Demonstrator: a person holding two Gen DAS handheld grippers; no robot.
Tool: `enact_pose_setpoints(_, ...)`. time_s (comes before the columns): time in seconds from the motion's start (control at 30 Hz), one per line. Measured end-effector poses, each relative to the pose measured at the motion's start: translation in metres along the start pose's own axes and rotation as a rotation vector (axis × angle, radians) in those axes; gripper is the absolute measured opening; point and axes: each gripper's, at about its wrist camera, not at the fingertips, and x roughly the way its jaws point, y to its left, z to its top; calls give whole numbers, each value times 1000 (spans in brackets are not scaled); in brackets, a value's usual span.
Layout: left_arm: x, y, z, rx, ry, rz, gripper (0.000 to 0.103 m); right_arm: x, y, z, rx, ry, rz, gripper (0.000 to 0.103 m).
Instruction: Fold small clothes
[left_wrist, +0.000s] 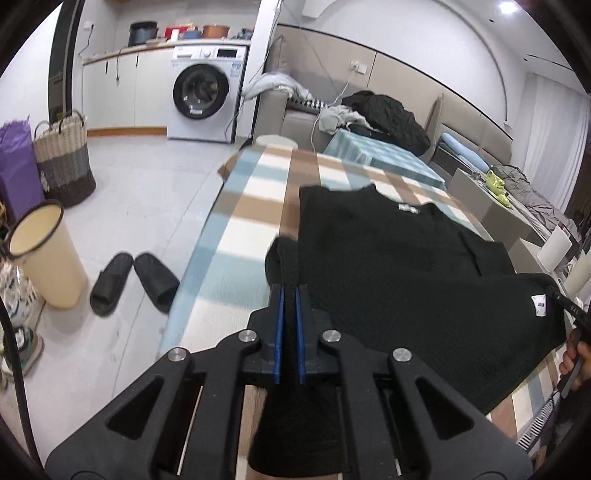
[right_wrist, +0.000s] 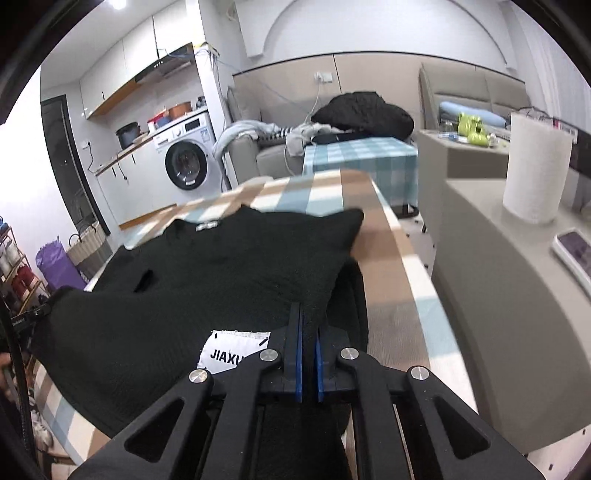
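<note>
Now both of your claws are clamped on the black top (left_wrist: 399, 266), one at each corner of its near edge. Your left claw (left_wrist: 289, 295) is squeezed tight on the near left corner, and a bit of black cloth pokes up between its blue pads (left_wrist: 279, 332). Your right claw (right_wrist: 308, 325) is squeezed tight on the near right corner, just beside the white tag (right_wrist: 229, 350).

The top lies on the checked table (left_wrist: 243, 206), and it runs away from you. Its neck, with the small white label (left_wrist: 408, 209), is at the far end of the top. The hem is the end closest to you, and that is the end you hold. So the long way of the top goes straight ahead from both claws, from hem to neck.

Both claws are about the same way from the neck, one on each side. No claw is nearer. The near edge looks a little lifted off the table between them, while the far part rests flat.

I think the next move is to carry the hem forward toward the neck, so the top folds in half. Keep both claws side by side as you go, or the fold will come out crooked.
</note>
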Motion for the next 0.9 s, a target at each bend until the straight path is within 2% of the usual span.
enact_pose_setpoints(0.17,18,3,25,-22,-15,29,3,10,5,16,29,-34,-41,4)
enact_pose_setpoints(0.33,57,7,21,-34,80,73,4,41,0,14,45,74,-97,5)
enact_pose_setpoints(0.4,64,7,13,-32,125,79,4,49,-7,10,69,142,-109,15)
enact_pose_setpoints(0.43,65,7,9,-30,140,77,7,50,-12,8,92,164,-106,26)
enact_pose_setpoints(0.47,66,7,6,-27,154,72,10,49,-18,5,121,179,-85,34)
enact_pose_setpoints(0.5,66,7,3,-24,169,61,23,46,-23,1,143,192,-62,38)
enact_pose_setpoints(0.53,66,6,0,-22,187,49,42,45,-27,-3,149,204,-50,41)
enact_pose_setpoints(0.6,66,3,-6,-22,198,15,52,43,-32,-10,158,228,-15,41)
enact_pose_setpoints(0.73,76,-9,-13,20,226,14,52,43,-32,-19,148,239,14,44)
enact_pose_setpoints(0.77,77,-11,-14,28,227,15,49,44,-31,-19,140,236,15,44)
enact_pose_setpoints(0.8,79,-15,-16,39,226,11,38,45,-30,-20,132,238,17,44)
enact_pose_setpoints(0.9,80,-20,-17,74,213,23,23,49,-23,-20,92,236,9,43)
